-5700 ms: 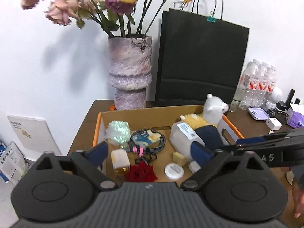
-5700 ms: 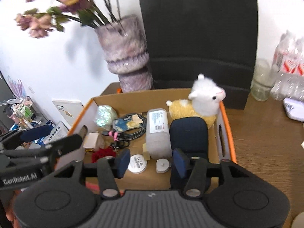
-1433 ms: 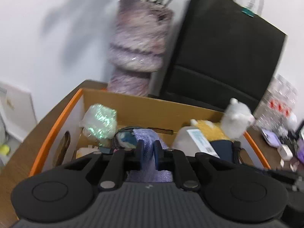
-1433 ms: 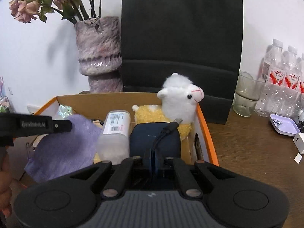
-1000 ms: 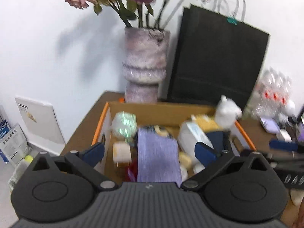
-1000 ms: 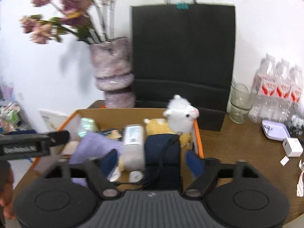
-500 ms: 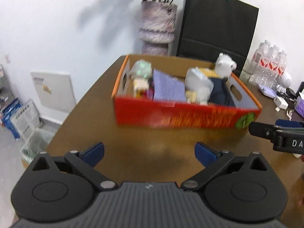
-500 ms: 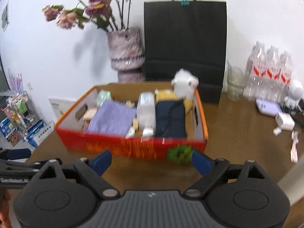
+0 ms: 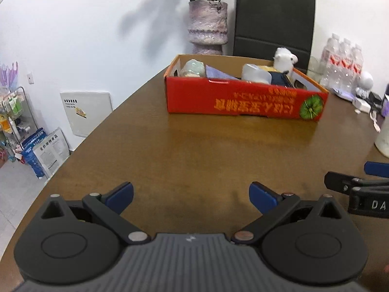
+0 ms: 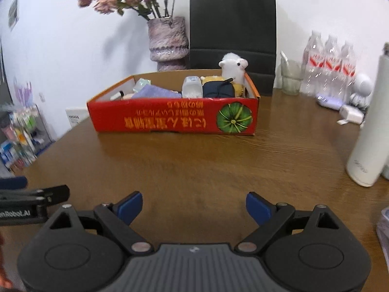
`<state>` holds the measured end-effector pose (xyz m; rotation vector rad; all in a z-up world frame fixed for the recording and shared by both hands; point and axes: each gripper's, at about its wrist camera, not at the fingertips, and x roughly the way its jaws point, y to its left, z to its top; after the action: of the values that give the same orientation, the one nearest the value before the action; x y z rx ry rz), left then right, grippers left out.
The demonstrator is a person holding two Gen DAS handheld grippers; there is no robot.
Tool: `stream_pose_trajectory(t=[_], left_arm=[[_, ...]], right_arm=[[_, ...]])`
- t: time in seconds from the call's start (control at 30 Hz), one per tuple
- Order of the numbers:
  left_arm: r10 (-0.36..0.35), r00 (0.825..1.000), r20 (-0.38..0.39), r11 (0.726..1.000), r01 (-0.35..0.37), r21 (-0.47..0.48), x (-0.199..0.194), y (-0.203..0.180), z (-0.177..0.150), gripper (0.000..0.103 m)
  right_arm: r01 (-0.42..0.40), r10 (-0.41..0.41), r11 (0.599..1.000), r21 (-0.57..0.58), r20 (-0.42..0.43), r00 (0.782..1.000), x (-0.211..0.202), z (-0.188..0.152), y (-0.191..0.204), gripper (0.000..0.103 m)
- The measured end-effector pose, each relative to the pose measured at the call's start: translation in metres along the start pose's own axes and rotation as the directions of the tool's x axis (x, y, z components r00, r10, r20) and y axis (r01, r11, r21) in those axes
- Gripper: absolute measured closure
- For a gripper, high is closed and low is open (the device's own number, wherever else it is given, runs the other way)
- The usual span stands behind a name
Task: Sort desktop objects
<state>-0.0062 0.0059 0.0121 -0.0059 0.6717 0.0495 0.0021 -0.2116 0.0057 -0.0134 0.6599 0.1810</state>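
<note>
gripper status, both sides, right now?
Left gripper: open, nothing between its jaws, over bare table.
Right gripper: open, nothing between its jaws.

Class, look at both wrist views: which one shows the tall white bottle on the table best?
The right wrist view. There the tall white bottle stands upright at the right edge, visible almost from cap to base. The left wrist view catches only a cut-off bit of its lower body at the right border.
</note>
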Motion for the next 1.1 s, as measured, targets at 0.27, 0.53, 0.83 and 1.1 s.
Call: stream_pose_trajectory(t=[0.27, 0.53, 0.83, 1.1], left_arm=[[-0.027, 0.999, 0.021, 0.999, 0.026, 0.026, -0.023, 0.006, -0.029, 0.000], [-0.005, 1.000, 0.009, 1.000, 0.005, 0.019, -0.026, 0.011, -0.040, 0.000], [-0.035, 0.999, -0.034, 0.999, 0.036, 0.035, -0.007, 0.003, -0.041, 0.000], [-0.030, 0.999, -0.045, 0.999, 0.031, 0.019, 0.016, -0.004, -0.025, 0.000]], right_arm=[[0.054, -0.053, 0.998, -0.037, 0.016, 0.998, -0.030, -0.037, 0.011, 0.010], [0.038, -0.037, 0.999, -0.039, 0.006, 0.999, -0.041, -0.056, 0.025, 0.010], [0.054, -0.053, 0.997, -0.051, 0.015, 0.998, -0.038, -0.059, 0.035, 0.010], [0.040, -0.041, 0.997, -0.071, -0.010, 0.999, -0.009, -0.036, 0.033, 0.010]])
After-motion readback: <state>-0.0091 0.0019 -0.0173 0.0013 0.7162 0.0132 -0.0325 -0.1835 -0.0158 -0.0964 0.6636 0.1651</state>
